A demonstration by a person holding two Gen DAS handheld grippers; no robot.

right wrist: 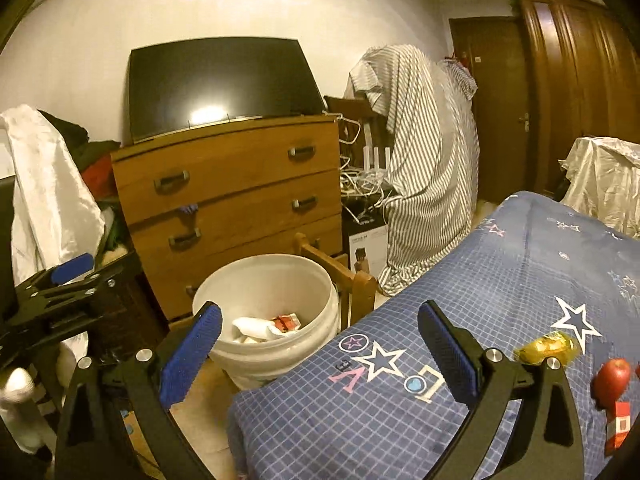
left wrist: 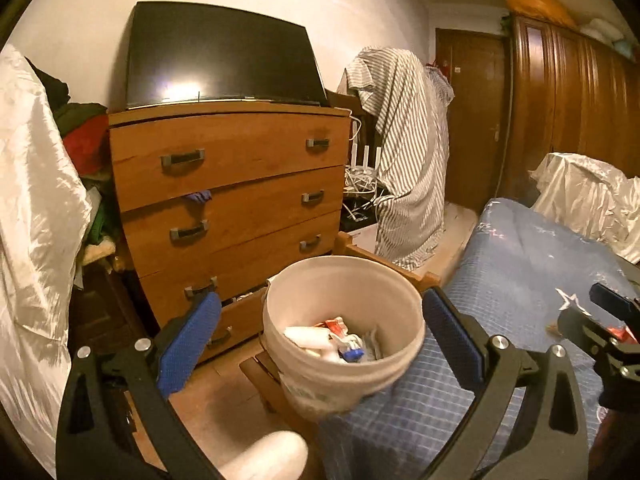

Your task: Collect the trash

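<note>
**Bucket half-filled, more litter waits on the bed**

A white bucket (left wrist: 342, 332) stands on the floor at the near corner of the bed (right wrist: 460, 320), just in front of a wooden chest of drawers (right wrist: 232, 200), and already holds a white bottle and red-and-white wrappers (left wrist: 332, 340). Its spot beside the mattress looks chosen so that rubbish can be dropped in with a short reach. The left gripper (left wrist: 320, 344) hangs over the bucket with its blue pads spread wide on either side of the rim and nothing between them. The right gripper (right wrist: 320, 356) is likewise spread wide and empty, poised low over the star-patterned bedcover. To the right on that cover lie a crumpled yellow wrapper (right wrist: 548, 346), a red apple (right wrist: 612, 376) and a small red carton (right wrist: 618, 426) at the frame's edge; whether the apple counts as trash cannot be told. A dark television (right wrist: 220, 84) tops the drawers, with a striped cloth (right wrist: 420, 160) draped further right. The yellow wrapper, nearest the right gripper, seems the likely next pick.
</note>
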